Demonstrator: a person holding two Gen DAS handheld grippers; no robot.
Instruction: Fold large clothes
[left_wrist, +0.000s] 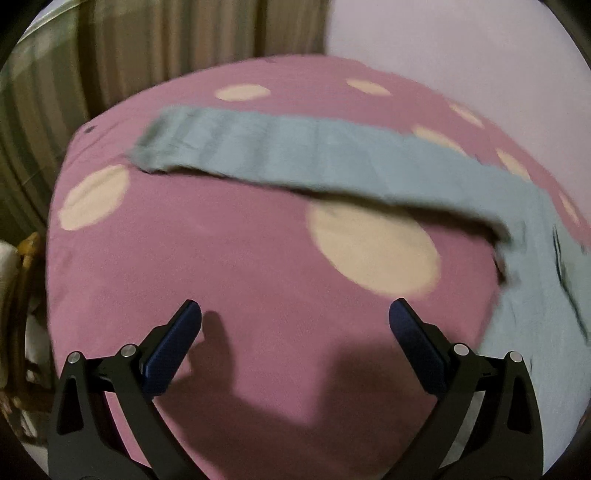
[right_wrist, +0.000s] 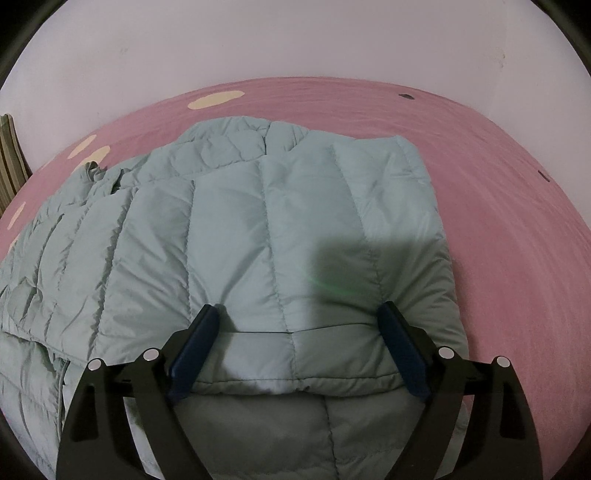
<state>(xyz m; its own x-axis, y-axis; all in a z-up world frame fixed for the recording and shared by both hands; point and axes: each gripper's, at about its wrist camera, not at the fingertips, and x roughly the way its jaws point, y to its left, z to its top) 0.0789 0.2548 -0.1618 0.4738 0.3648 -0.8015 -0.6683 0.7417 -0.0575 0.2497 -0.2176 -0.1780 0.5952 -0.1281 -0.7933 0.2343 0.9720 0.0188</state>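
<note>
A pale blue-green quilted puffer jacket (right_wrist: 258, 229) lies on a pink bed. In the right wrist view a folded-over panel covers its body, with its hem edge near my fingers. My right gripper (right_wrist: 298, 314) is open, its jaws spread either side of that hem, holding nothing. In the left wrist view one long sleeve (left_wrist: 295, 155) stretches flat across the bed to the left, and the jacket body (left_wrist: 546, 314) lies at the right. My left gripper (left_wrist: 295, 314) is open and empty over bare sheet, short of the sleeve.
The bed has a pink sheet (left_wrist: 221, 266) with large cream dots (left_wrist: 373, 247). A pale wall (right_wrist: 295, 40) stands behind it. Striped curtains (left_wrist: 147, 48) hang at the left, and furniture (left_wrist: 22, 295) sits past the bed's left edge.
</note>
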